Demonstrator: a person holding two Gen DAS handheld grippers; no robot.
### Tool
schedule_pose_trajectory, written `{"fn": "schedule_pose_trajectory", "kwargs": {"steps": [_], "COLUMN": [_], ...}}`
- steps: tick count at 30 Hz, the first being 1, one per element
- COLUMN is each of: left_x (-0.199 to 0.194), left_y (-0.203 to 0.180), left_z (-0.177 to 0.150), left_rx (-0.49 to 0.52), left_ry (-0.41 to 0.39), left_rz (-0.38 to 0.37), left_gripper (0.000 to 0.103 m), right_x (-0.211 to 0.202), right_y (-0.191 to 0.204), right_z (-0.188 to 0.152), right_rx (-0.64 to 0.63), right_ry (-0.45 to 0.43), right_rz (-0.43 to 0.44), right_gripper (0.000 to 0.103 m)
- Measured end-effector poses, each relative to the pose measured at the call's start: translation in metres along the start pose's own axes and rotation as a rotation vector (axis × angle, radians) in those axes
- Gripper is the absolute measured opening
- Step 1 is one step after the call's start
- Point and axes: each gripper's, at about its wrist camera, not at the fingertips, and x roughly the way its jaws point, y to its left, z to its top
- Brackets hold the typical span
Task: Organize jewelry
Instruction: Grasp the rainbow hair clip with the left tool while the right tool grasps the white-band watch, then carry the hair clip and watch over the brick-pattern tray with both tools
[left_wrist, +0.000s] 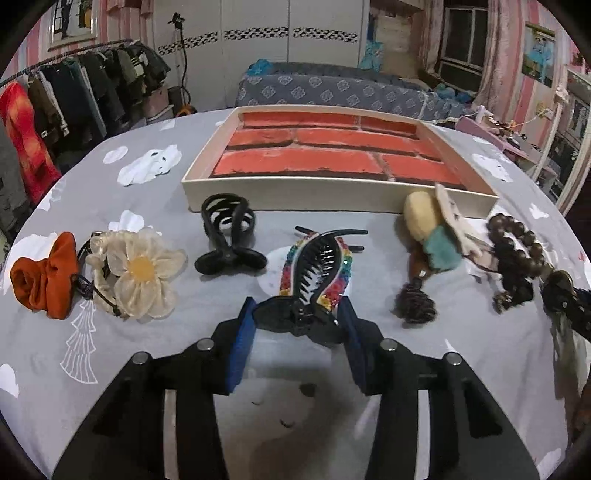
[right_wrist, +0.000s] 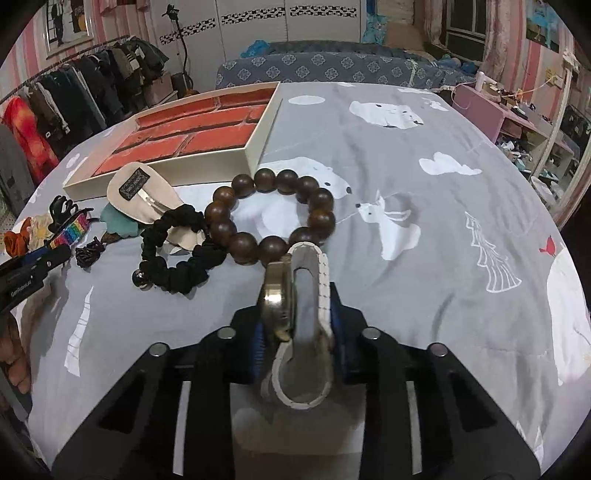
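Note:
My left gripper (left_wrist: 297, 317) is shut on the black base of a rainbow-beaded hair claw (left_wrist: 314, 269), which points toward the tray (left_wrist: 280, 192). The shallow cream tray with a red brick-pattern floor stands at the back of the table and holds nothing. My right gripper (right_wrist: 297, 314) is shut on a wristwatch (right_wrist: 295, 295) with a white strap and metal case, held on edge just in front of a brown wooden bead bracelet (right_wrist: 269, 214). The tray also shows in the right wrist view (right_wrist: 258, 147), to the left.
On the grey printed cloth lie an orange scrunchie (left_wrist: 44, 277), a cream flower hair tie (left_wrist: 136, 273), a black hair claw (left_wrist: 229, 236), a doll-shaped clip (left_wrist: 432, 236), the bead bracelet (left_wrist: 517, 240) and a black scrunchie (right_wrist: 177, 251). A clothes rack stands left, a bed behind.

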Motion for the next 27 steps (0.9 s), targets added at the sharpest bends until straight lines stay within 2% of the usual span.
{"fn": "schedule_pose_trajectory", "kwargs": {"steps": [5,17,27], "left_x": [-0.009,-0.027,-0.049], "left_y": [-0.003,-0.011,-0.002], "left_z": [-0.004,-0.004,0.006], "left_rx": [0.003,0.017,0.016], "left_ry": [-0.021,-0.049,-0.101], "left_rz": [-0.020,-0.011,0.009], "left_gripper": [0.045,0.045,0.045], "right_x": [-0.008,-0.028,-0.058], "right_y": [-0.001,-0.006,0.006], "right_z": [-0.005,-0.012,0.002], "right_rx": [0.010,0.022,0.008], "right_ry": [-0.017,-0.067,-0.144], "right_rz": [0.012,0.038,0.052], "right_gripper": [0.020,0.019,0.019]}}
